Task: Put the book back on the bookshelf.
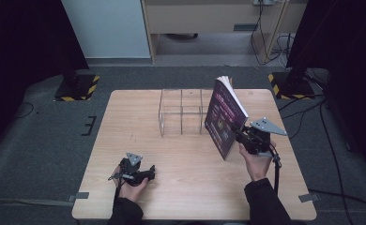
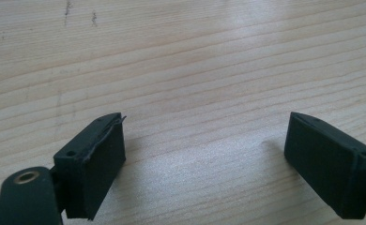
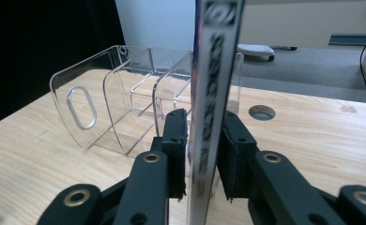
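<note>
The right hand-held gripper (image 3: 203,154) grasps a book (image 1: 225,117) upright; next, slot it into the clear rack (image 1: 182,111). The left hand-held gripper (image 2: 204,154) rests released.

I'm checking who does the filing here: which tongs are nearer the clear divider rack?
Right. The right tongs hold the book upright just beside the clear divider rack. The left tongs rest open on the table near the person's edge, well short of it.
</note>
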Demonstrator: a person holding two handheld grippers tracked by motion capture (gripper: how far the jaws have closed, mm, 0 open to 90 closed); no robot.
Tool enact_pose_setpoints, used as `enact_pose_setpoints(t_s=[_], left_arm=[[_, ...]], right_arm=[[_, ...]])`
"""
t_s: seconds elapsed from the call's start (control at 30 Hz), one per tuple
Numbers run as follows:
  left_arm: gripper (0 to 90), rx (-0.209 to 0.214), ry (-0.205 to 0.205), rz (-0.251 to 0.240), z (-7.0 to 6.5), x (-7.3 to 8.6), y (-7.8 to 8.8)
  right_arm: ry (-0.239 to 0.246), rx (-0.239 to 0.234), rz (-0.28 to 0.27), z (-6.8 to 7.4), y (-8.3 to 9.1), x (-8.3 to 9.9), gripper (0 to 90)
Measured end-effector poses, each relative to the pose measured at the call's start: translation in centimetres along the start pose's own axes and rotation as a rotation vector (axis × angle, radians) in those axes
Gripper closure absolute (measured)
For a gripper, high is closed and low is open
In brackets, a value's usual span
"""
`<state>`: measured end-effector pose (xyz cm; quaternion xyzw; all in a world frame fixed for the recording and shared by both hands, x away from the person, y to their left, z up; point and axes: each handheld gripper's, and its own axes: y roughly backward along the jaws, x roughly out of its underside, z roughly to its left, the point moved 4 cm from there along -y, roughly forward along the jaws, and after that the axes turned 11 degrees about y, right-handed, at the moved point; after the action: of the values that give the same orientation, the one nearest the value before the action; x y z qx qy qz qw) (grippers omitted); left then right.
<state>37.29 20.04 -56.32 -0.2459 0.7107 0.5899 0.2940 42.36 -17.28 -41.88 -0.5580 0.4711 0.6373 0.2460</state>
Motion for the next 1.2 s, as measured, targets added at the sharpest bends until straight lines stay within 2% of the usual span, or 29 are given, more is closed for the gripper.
enact_pose_setpoints(t_s=[0.13,0.23,0.4,0.67,0.8,0.9,1.2], left_arm=[[11.9,0.000,0.000,0.000,0.0,0.0,0.0],[11.9,0.000,0.000,0.000,0.0,0.0,0.0],[11.9,0.000,0.000,0.000,0.0,0.0,0.0],[11.9,0.000,0.000,0.000,0.0,0.0,0.0],[11.9,0.000,0.000,0.000,0.0,0.0,0.0],[11.9,0.000,0.000,0.000,0.0,0.0,0.0],[11.9,0.001,-0.001,0.001,0.0,0.0,0.0]], right_arm=[[0.008,0.014,0.018,-0.1,-1.0,-0.8,74.0],[0.004,0.030,0.028,-0.1,-1.5,-1.2,79.2],[-0.018,0.059,0.040,-0.2,-1.7,-1.5,82.6],[-0.024,0.057,-0.010,-0.1,-2.0,-1.7,83.0],[-0.006,0.060,-0.017,0.1,-2.6,-2.1,83.0],[-0.010,0.067,-0.026,0.1,-3.1,-2.6,83.0],[-0.010,0.125,-0.057,-0.3,-4.7,-4.4,83.0]])
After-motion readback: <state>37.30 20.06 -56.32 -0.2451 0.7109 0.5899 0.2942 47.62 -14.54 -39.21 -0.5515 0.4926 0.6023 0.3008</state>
